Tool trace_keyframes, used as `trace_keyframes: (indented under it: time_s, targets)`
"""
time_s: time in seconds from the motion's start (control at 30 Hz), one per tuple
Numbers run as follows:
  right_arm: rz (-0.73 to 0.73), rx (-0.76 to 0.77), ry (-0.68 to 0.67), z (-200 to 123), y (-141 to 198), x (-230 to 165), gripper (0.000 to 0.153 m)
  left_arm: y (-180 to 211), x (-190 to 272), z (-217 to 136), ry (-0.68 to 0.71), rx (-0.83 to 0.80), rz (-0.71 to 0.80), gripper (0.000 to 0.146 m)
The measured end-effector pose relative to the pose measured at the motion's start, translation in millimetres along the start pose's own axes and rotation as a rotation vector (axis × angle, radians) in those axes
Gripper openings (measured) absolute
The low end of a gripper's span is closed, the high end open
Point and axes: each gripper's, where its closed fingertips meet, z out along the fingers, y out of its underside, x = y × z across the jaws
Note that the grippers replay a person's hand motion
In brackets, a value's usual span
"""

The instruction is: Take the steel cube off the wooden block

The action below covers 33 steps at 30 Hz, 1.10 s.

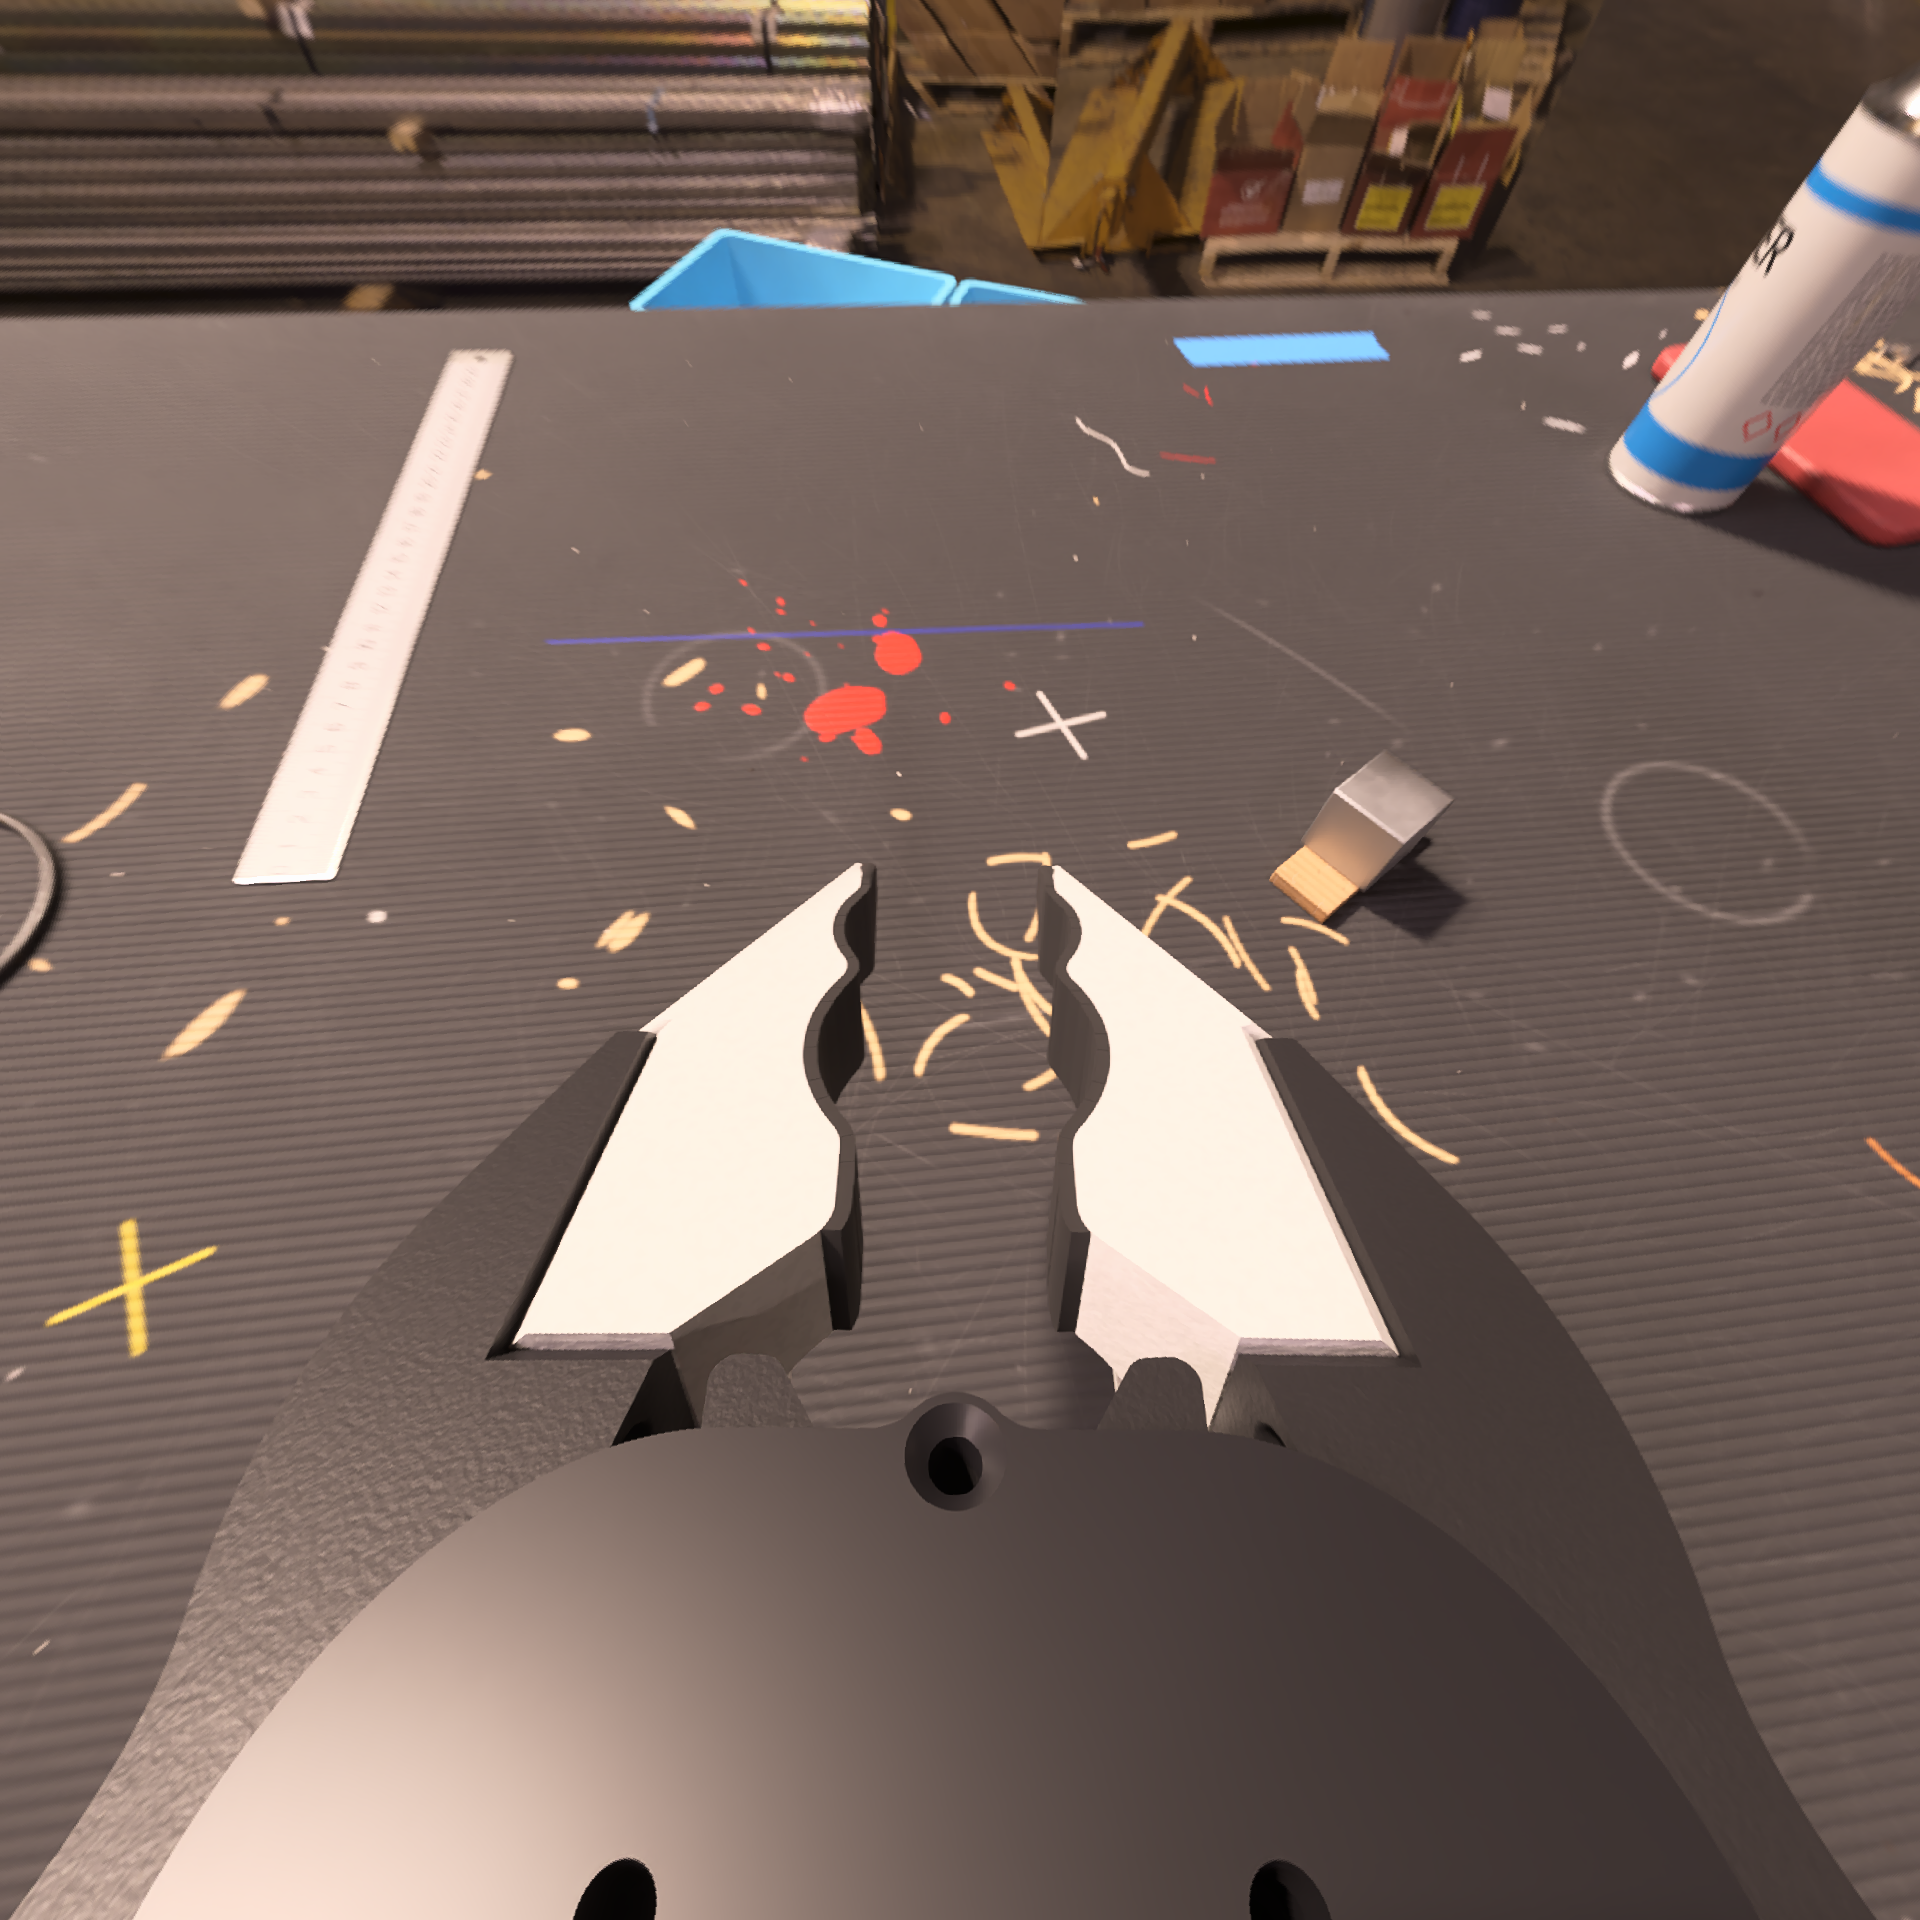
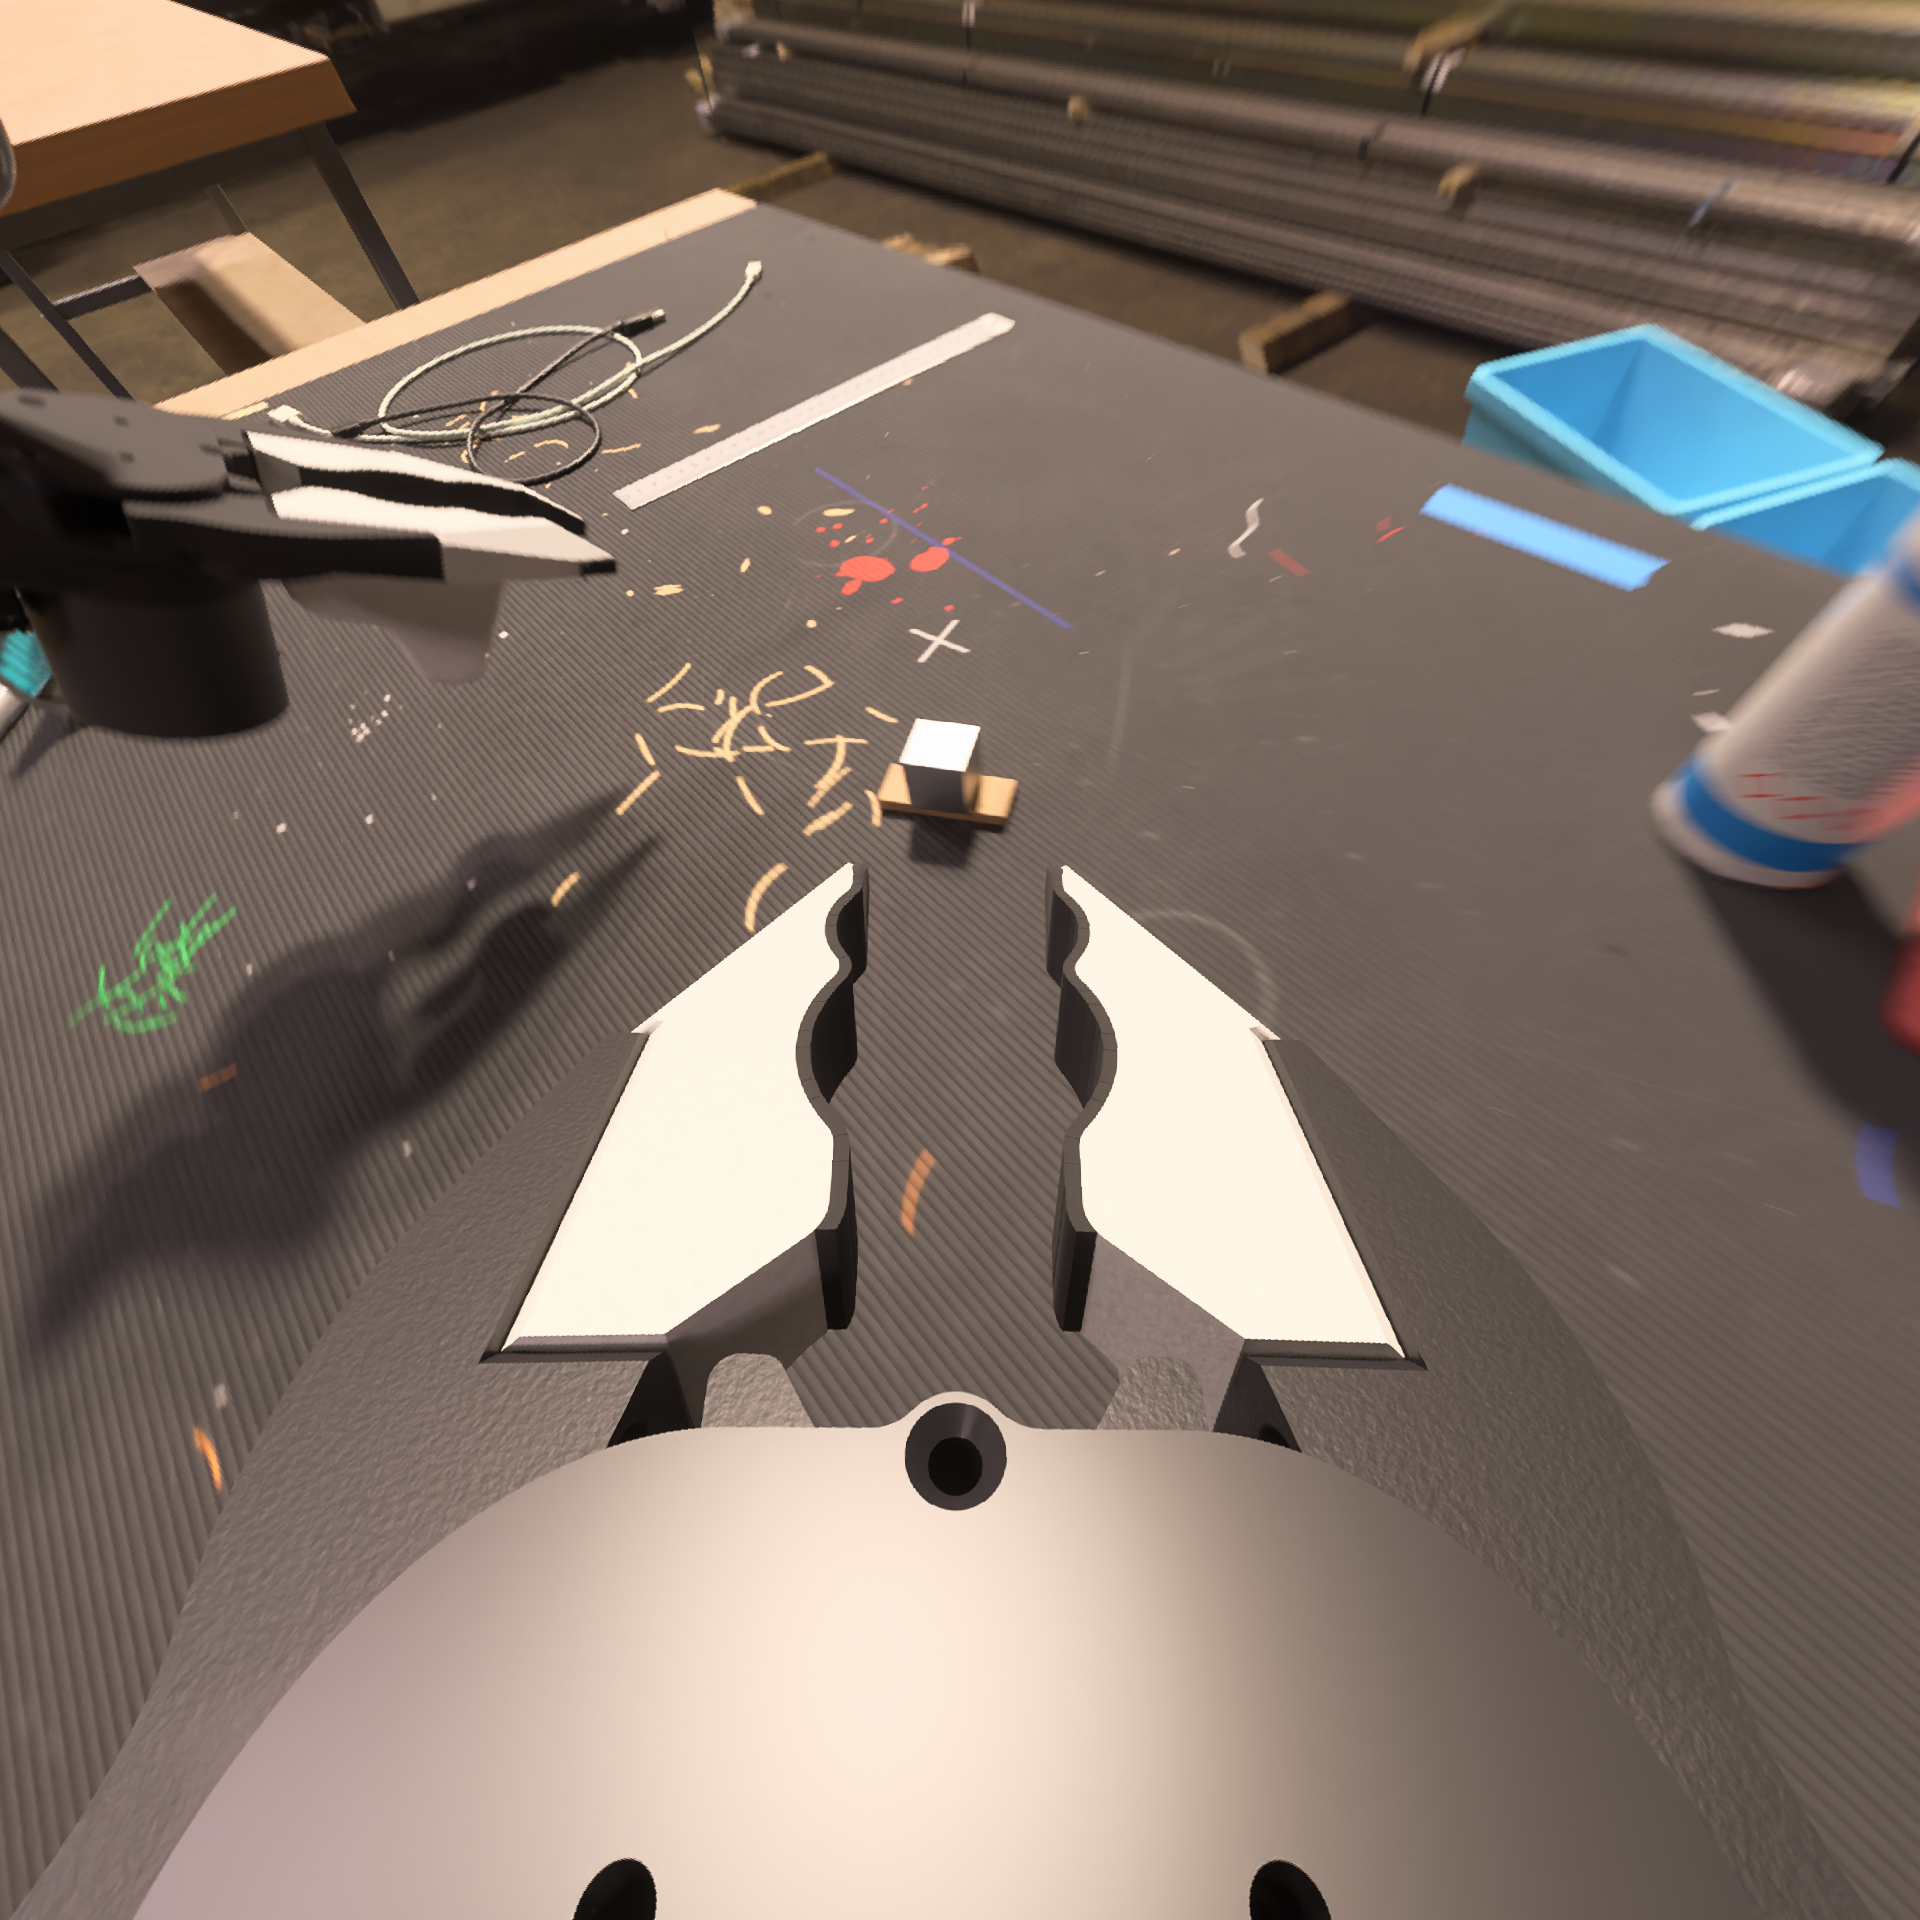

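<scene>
A small steel cube point(image 2: 940, 762) sits on a flat wooden block point(image 2: 995, 800) on the dark mat, straight ahead of my right gripper point(image 2: 956, 883), which is open and empty a short way before it. In the left wrist view the cube point(image 1: 1374, 818) and the block point(image 1: 1312, 883) lie to the right of my left gripper point(image 1: 958, 883), which is open, empty and apart from them. The left gripper also shows in the right wrist view point(image 2: 582, 545), hovering at the left above the mat.
A white and blue can point(image 1: 1766, 343) stands at the right beside a flat red thing point(image 1: 1860, 468). A steel ruler point(image 1: 364, 623) lies at the left. Blue bins point(image 2: 1662, 426) stand at the mat's far edge. Coiled cables point(image 2: 520, 384) lie at the far left corner.
</scene>
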Motion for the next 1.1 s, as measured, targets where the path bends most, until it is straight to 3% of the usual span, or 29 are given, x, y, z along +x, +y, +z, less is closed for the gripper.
trace_keyframes:
  time_s: [0.1,0.2,0.33,0.47,0.57,0.7,0.77,0.87,0.97,1.1]
  targets:
    - [-0.077,0.071,0.056,-73.3,5.3,37.2,0.039,-17.2,-0.6,-28.5,-0.011,0.056,-0.022,0.041]
    - [-0.085,0.122,0.232,-157.4,29.3,102.9,0.04,-22.2,26.9,-57.4,0.078,0.097,-0.032,0.043]
    - [0.1,0.108,0.593,-265.7,95.0,205.1,0.044,4.3,91.4,-68.2,0.237,0.057,-0.027,0.048]
    - [0.243,0.093,0.814,-329.7,166.5,250.5,0.052,31.5,134.4,-63.0,0.302,0.005,-0.021,0.048]
    - [0.279,0.12,0.889,-351.5,196.6,250.7,0.053,32.6,143.7,-61.3,0.329,0.043,-0.043,0.048]
    - [0.294,0.197,0.859,-354.4,186.0,248.3,0.05,39.4,126.1,-51.7,0.225,0.054,0.026,0.048]
    - [0.258,0.159,0.879,-349.2,190.8,248.5,0.049,41.4,124.6,-50.3,0.239,0.04,0.002,0.048]
    - [0.299,0.185,0.791,-334.2,188.9,242.3,0.049,38.6,128.5,-53.8,0.279,0.045,-0.011,0.048]
    - [0.339,0.223,0.708,-324.4,184.1,234.8,0.048,35.9,129.2,-54.6,0.263,0.058,0.074,0.048]
    - [0.3,0.197,0.732,-325.6,184.5,234.1,0.047,37.0,127.0,-52.9,0.246,0.062,0.192,0.048]
